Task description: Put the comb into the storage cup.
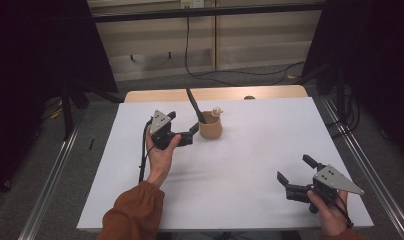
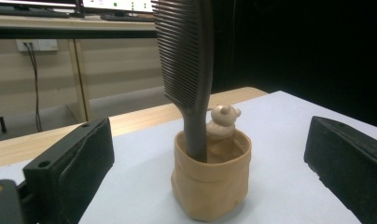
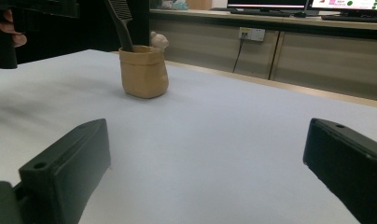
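Left gripper view frames the comb (image 2: 186, 70) upright in the tan pot (image 2: 210, 182), near the worktop's (image 1: 240, 165) far edge. Jaws wide, the left hand-held gripper (image 1: 192, 134) should close squarely on the pot or the comb handle; the right hand-held gripper (image 1: 295, 172) hangs wide near the right corner.

Black tongs (image 1: 190, 134), rust-orange sleeve (image 1: 132, 212)
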`<state>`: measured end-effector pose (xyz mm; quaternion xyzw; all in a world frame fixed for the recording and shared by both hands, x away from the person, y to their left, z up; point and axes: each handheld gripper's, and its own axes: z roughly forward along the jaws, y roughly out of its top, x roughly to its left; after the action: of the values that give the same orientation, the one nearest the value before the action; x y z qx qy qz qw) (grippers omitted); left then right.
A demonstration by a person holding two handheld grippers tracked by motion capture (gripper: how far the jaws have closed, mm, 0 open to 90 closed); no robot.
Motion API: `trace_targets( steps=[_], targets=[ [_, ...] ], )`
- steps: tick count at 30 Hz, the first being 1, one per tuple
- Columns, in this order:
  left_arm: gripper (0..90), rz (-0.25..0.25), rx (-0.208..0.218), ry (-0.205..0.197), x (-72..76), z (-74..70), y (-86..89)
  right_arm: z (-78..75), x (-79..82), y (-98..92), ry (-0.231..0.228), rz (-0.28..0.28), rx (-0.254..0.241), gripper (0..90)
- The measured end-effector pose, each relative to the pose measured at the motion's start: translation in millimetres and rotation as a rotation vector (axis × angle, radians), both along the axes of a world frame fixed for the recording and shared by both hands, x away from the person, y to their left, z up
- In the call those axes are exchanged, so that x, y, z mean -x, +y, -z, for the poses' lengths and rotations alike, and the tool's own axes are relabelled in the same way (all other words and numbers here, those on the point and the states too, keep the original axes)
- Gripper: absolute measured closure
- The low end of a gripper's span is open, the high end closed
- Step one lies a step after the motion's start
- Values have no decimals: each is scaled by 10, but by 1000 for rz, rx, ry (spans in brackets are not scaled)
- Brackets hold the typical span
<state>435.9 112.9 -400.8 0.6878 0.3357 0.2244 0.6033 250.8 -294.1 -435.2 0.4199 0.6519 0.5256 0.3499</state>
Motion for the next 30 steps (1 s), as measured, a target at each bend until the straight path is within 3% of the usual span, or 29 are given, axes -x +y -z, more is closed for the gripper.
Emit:
trace_targets(
  steps=[3,8,12,15,16,23,26,28,30],
  targets=[
    [20,4,-11,-18,46,-13,11,-3,3,-5,-1,1,1,1],
    [21,20,-6,-12,138,-33,27,-5,1,-1,1,4,2,1],
    [29,7,-8,-31,215,-39,56,-3,-12,13,1,2,3,1],
    [30,-2,7,-27,263,-39,81,-3,-21,19,-1,2,5,1],
    [30,0,-10,-31,273,-39,93,-4,-20,21,-2,2,3,0],
    [32,-11,-4,-38,370,-49,179,-10,-15,26,-4,1,7,1],
    [32,-40,3,-28,417,-69,212,-9,-17,27,-5,0,8,0],
    [31,-52,-2,-60,459,-95,243,-8,-24,25,-6,6,10,0],
    [32,-56,1,-61,497,-112,263,-8,-30,27,-7,11,11,0]
  ],
)
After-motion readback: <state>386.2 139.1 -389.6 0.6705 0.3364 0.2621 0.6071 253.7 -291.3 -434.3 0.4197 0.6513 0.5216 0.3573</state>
